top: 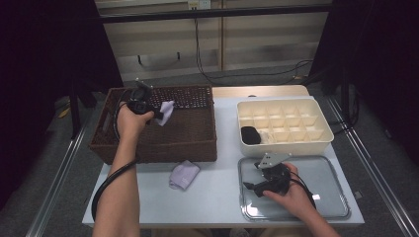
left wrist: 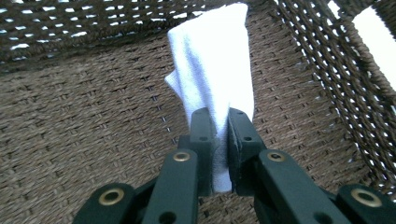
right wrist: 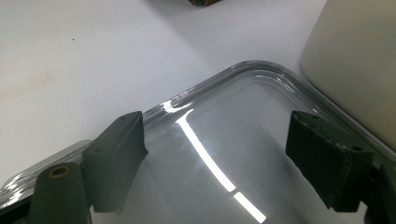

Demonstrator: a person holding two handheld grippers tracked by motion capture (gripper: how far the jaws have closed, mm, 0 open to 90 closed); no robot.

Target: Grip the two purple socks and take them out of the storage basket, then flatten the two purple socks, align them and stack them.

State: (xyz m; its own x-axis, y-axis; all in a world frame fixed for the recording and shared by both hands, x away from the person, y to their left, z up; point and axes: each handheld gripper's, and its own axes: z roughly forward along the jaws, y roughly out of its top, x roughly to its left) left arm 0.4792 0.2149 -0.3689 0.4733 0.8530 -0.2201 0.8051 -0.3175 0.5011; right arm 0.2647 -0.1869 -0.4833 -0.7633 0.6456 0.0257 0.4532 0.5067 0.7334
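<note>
My left gripper [top: 157,115] hangs over the brown wicker basket [top: 197,140], shut on a white cloth [top: 167,111]. In the left gripper view the white cloth [left wrist: 215,79] is pinched between the two black pads [left wrist: 201,140] and stands up over the basket's woven floor [left wrist: 84,135]. A pale lilac cloth [top: 184,174] lies folded on the white table, just in front of the basket. My right gripper [top: 253,176] rests on the clear lid [top: 326,197] at the front right. Its jaws stand wide apart over the clear lid [right wrist: 224,154] with nothing between them.
A cream divided tray [top: 282,126] stands behind the lid, with a black item [top: 250,135] in its front left compartment. The tray's wall [right wrist: 359,60] rises at the right of the right gripper view. Bare white table [top: 222,177] lies between basket and lid.
</note>
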